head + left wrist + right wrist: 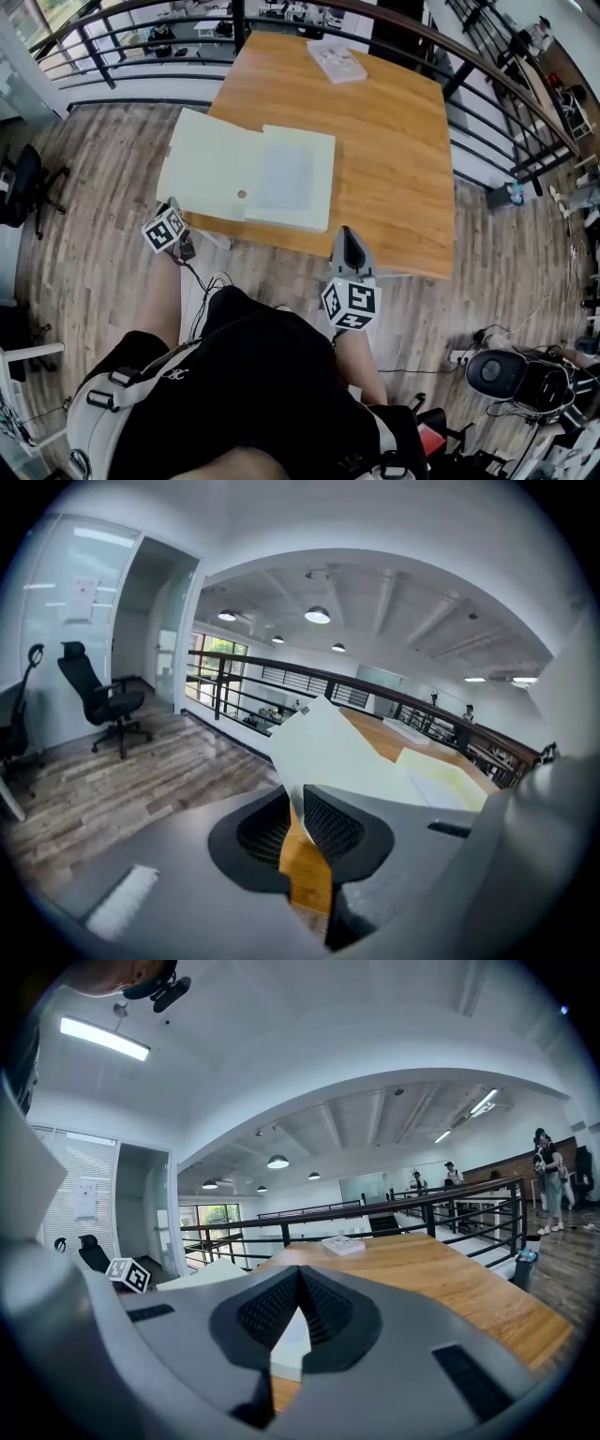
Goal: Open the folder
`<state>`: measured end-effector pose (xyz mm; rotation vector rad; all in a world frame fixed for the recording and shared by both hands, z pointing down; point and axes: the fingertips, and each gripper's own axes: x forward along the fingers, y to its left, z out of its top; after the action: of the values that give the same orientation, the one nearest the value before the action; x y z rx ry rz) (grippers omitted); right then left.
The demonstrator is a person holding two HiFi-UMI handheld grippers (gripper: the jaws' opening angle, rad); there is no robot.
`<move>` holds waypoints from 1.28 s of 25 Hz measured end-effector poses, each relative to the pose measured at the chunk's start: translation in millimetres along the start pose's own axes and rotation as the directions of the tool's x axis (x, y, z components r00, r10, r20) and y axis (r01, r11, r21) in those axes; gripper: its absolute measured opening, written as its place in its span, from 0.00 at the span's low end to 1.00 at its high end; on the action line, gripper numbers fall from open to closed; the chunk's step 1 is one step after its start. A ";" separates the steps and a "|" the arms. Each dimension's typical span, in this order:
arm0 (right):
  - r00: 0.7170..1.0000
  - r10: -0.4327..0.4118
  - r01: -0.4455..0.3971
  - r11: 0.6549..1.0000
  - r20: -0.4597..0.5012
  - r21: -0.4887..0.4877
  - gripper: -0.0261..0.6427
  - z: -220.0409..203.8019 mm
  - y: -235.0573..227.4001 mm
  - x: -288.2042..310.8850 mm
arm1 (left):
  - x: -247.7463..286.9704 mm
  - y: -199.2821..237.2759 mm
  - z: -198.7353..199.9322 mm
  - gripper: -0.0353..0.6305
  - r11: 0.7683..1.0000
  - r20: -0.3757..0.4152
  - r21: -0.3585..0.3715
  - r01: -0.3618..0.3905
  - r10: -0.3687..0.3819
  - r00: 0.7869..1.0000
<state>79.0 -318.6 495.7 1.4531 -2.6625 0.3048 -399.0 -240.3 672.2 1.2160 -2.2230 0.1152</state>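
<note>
A pale yellow folder (286, 178) lies open on the wooden table (394, 141). Its cover (206, 164) is flipped out to the left and overhangs the table's left edge. My left gripper (172, 208) is at the cover's near left corner. In the left gripper view that corner of the cover (323, 742) dips between the pads, and my left gripper (298, 797) stands slightly open, with a strip of table showing in the gap. My right gripper (345, 234) is at the table's near edge beside the folder's right corner, and in its own view the right gripper (298, 1275) is shut with nothing in it.
A stack of papers (336, 59) lies at the table's far end. A black railing (487, 103) runs round the far and right sides. An office chair (23, 183) stands on the wooden floor at the left. Cables (211, 281) lie near my legs. People (548, 1180) stand far off at the right.
</note>
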 end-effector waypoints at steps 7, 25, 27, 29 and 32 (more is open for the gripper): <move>1.000 0.012 -0.012 1.000 -0.019 0.000 0.05 -6.4 9.2 9.1 | 29.1 26.4 -40.5 0.15 0.986 -0.125 -0.167 -0.006 -0.016 0.992; 1.000 0.027 -0.028 0.999 0.005 0.024 0.05 -10.9 13.0 -6.1 | -63.0 5.7 43.0 0.25 0.995 0.167 0.084 0.061 -0.075 0.983; 0.999 0.038 -0.038 0.999 0.012 0.026 0.05 -8.9 16.4 -8.1 | -87.2 2.9 64.5 0.25 0.993 0.240 0.106 0.048 -0.073 0.968; 0.999 0.049 -0.050 0.998 0.020 0.028 0.05 -6.7 20.9 -9.2 | -110.6 -2.1 86.1 0.25 0.993 0.300 0.107 0.056 -0.085 0.950; 0.998 0.060 -0.061 0.998 0.030 0.028 0.05 -8.5 27.4 -12.6 | -144.9 -12.4 113.1 0.24 0.989 0.370 0.117 0.085 -0.123 0.921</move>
<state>62.7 -292.0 498.3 1.3977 -2.7399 0.3312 -382.6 -179.3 499.2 1.5137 -2.4959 -0.0580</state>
